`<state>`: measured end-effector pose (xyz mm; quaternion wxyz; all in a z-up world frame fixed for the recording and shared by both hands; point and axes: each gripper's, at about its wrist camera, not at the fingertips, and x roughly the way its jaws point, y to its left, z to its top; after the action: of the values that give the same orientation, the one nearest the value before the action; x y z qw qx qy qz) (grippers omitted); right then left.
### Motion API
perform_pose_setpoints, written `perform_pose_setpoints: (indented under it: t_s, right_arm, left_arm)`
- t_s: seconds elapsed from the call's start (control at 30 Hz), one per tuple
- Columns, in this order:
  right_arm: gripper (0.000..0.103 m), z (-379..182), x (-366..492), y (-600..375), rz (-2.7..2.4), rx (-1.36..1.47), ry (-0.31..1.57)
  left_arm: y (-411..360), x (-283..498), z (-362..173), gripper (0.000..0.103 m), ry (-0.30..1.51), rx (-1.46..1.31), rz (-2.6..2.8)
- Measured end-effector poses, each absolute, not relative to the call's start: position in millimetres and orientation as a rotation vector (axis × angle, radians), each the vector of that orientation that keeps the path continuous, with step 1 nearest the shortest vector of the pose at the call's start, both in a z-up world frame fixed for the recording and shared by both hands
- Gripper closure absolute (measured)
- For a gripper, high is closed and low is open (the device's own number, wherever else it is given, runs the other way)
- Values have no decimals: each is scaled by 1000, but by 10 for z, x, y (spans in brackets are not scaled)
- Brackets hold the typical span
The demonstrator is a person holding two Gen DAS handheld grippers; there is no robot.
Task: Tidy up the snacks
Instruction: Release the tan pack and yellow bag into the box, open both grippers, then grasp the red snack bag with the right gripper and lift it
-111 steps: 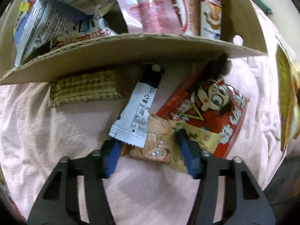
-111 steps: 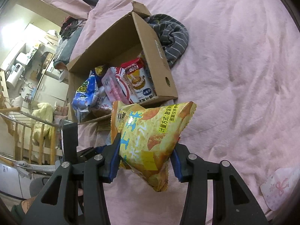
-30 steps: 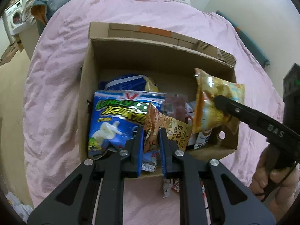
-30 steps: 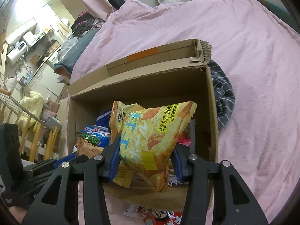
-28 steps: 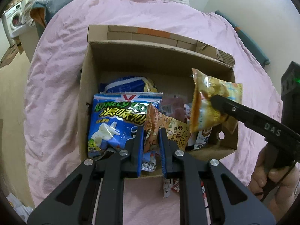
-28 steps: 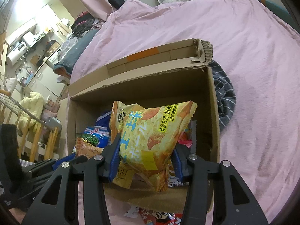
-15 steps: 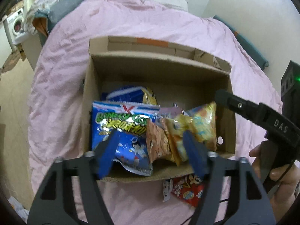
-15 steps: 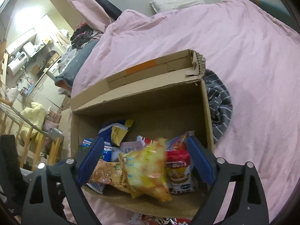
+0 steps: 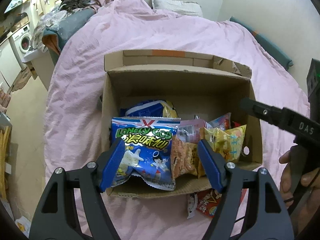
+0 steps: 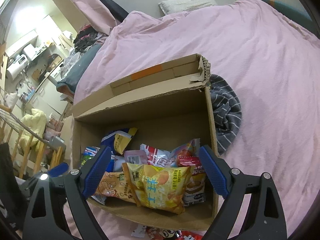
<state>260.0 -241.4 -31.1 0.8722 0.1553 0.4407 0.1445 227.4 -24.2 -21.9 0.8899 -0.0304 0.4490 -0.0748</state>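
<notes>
An open cardboard box (image 9: 176,84) (image 10: 144,108) on a pink bed holds several snack bags. A blue Lonely God bag (image 9: 144,150) lies at its front left. An orange cartoon packet (image 9: 185,160) (image 10: 114,186) and a yellow chip bag (image 9: 228,142) (image 10: 160,186) lie beside it. My left gripper (image 9: 161,164) is open and empty above the box's near edge. My right gripper (image 10: 155,170) is open and empty above the yellow bag; it also shows in the left wrist view (image 9: 280,120). A red snack pack (image 9: 208,204) (image 10: 172,235) and a white sachet (image 9: 191,204) lie on the bed outside the box.
A grey striped cloth (image 10: 226,112) lies against the box's right side. The pink duvet (image 9: 160,32) spreads all around. A pillow (image 10: 186,4) is at the far end. A washing machine (image 9: 22,42) and clutter stand off the bed's left edge.
Both grippers opened and let go: the orange packet and the yellow chip bag dropped into the box. Both grippers have since lifted back a little.
</notes>
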Motion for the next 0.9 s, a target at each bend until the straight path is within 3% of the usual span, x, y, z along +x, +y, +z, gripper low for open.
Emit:
perform_pose_setpoints:
  t_s: [0.9]
  right_arm:
    - [11,-326,1767,-2522,279,382,986]
  left_arm:
    - [-49,1644,-63,31,909,-140,-149]
